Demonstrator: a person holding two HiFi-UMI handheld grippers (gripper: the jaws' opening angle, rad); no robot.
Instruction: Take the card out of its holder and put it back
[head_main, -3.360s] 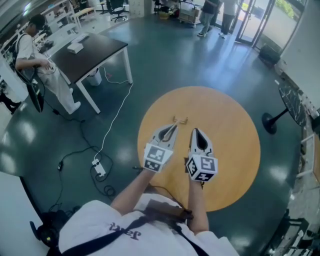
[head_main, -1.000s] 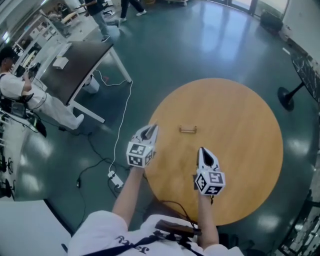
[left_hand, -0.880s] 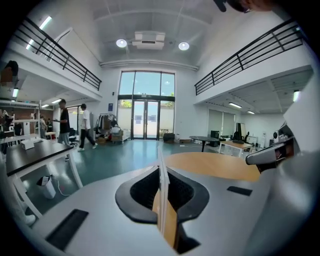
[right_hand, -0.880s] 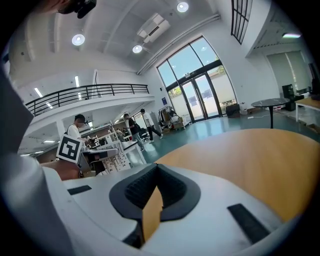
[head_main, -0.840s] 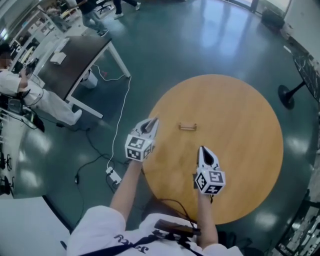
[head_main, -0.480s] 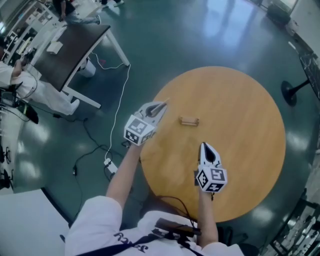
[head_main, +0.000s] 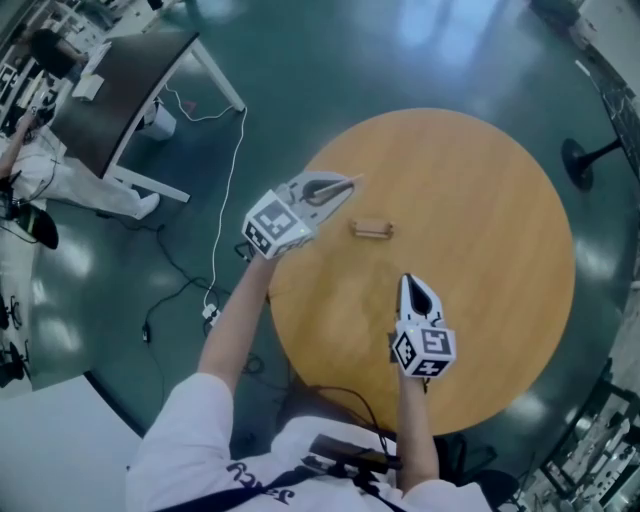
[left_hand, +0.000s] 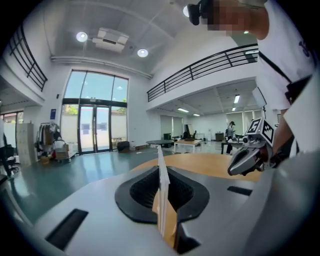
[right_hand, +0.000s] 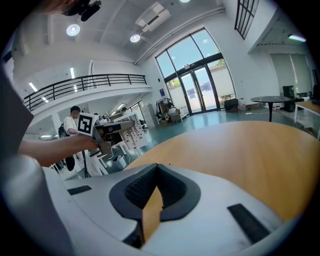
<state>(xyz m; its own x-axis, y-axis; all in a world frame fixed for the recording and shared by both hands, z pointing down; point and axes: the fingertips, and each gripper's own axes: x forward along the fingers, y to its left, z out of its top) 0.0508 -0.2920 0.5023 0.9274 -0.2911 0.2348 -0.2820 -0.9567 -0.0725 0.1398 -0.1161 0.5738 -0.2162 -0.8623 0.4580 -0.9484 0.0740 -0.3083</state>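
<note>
A small wooden card holder (head_main: 372, 229) lies on the round wooden table (head_main: 490, 190), with no card visible in it. My left gripper (head_main: 348, 183) hovers over the table's left part, up-left of the holder, and points right. It is shut on a thin white card (left_hand: 162, 195), which stands on edge between the jaws. My right gripper (head_main: 406, 282) hangs over the table below the holder, pointing away from me. Its jaws meet in a point with nothing between them. The right gripper (left_hand: 246, 159) also shows in the left gripper view.
A dark desk (head_main: 120, 80) on white legs stands at the upper left, with a person (head_main: 60, 180) beside it. A white cable and a power strip (head_main: 210, 312) lie on the teal floor left of the table. A black stand base (head_main: 588, 155) sits at the right.
My left gripper has swung from the table's left edge up and to the right over the table and turned to point right. The right gripper has stayed nearly still.
</note>
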